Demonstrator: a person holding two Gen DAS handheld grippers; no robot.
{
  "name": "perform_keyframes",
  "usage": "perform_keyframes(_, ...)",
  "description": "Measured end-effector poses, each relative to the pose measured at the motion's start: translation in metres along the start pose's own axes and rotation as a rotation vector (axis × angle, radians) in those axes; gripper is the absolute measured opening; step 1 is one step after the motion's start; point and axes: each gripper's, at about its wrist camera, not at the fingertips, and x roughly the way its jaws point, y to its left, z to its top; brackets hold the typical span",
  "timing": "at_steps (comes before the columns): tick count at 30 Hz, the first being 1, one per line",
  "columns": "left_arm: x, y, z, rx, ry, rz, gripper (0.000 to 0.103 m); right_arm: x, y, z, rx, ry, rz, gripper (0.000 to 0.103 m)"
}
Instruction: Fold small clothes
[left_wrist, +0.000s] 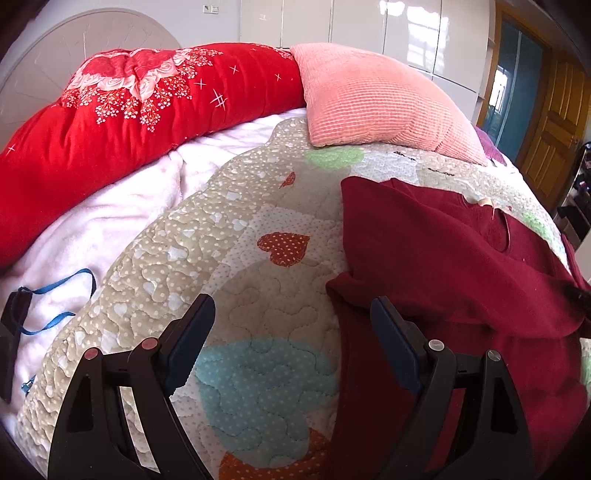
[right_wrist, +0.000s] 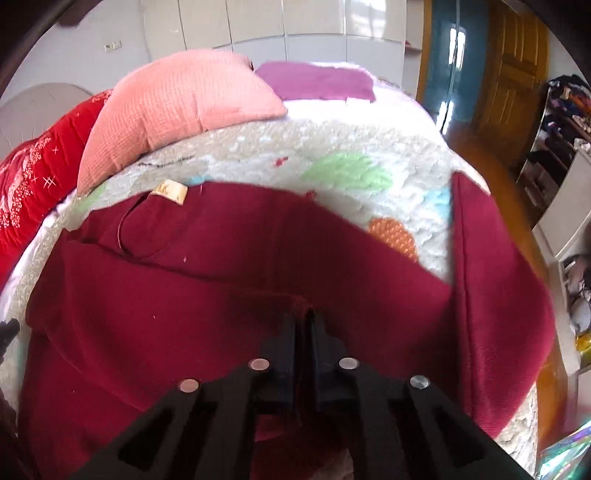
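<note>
A: Behind the bed stand white wardrobe doors and a wooden door. On the bed lies a quilt with hearts and dots.

B: Where is the garment?

A: On the quilt. It is a dark red top, of soft fleece-like cloth. In the left wrist view it covers the right part of the quilt.

B: Which way does it point?

A: The neck opening, with a small beige label, points to the far side, toward the pink pillow. So the long axis of the body runs from the near edge to the pillow. One sleeve goes out on the right side, and its end reaches toward the far edge of the bed.

B: How does the cloth look?

A: Not flat. There are folds across the chest, and one fold of cloth lies over the lower part in the left wrist view.

B: And the tongs?

A: The left gripper is spread wide and holds nothing; one finger is over the quilt, the other over the edge of the top. The right gripper is pressed together and pinches a ridge of the top.

B: Any containers?

A: Only open shelves at the right, full of things; they are too blurred to name. A red duvet lies beside the pillow.
</note>
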Motion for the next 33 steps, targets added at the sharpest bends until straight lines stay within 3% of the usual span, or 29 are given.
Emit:
perform_keyframes(3,0.001,-0.003,0.0,0.006,-0.001,-0.011,0.086,-0.008,0.003,0.006,-0.02,-0.065,-0.047,0.006)
perform_keyframes(7,0.001,-0.004,0.0,0.014,-0.002,-0.009,0.086,0.022,-0.002,0.003,-0.019,0.07,-0.095,0.006)
perform_keyframes(10,-0.003,-0.002,0.001,0.002,-0.01,-0.012,0.086,0.003,-0.003,-0.003,0.011,0.03,-0.104,0.008)
perform_keyframes(13,-0.008,-0.002,0.004,-0.001,-0.025,-0.011,0.086,-0.028,0.005,-0.011,0.025,-0.062,-0.013,0.011)
perform_keyframes(17,-0.009,-0.011,0.007,0.009,-0.024,-0.032,0.086,-0.019,0.028,-0.017,-0.018,-0.012,0.119,0.011)
perform_keyframes(20,-0.008,-0.025,0.011,0.035,-0.032,-0.05,0.086,0.003,0.044,-0.032,-0.056,0.057,0.125,0.011)
perform_keyframes(24,0.002,-0.046,0.021,0.063,-0.018,-0.082,0.086,0.003,0.049,-0.041,-0.091,0.028,0.092,0.012)
perform_keyframes(29,0.037,-0.078,0.017,0.138,0.115,-0.067,0.086,-0.004,0.027,-0.03,-0.044,0.07,0.175,0.014)
perform_keyframes(32,0.042,-0.085,0.007,0.183,0.104,-0.02,0.087,-0.02,-0.009,-0.015,0.017,-0.007,0.096,0.03)
perform_keyframes(33,0.042,-0.084,0.007,0.179,0.102,-0.023,0.087,-0.023,-0.023,-0.009,0.05,-0.031,0.063,0.045)
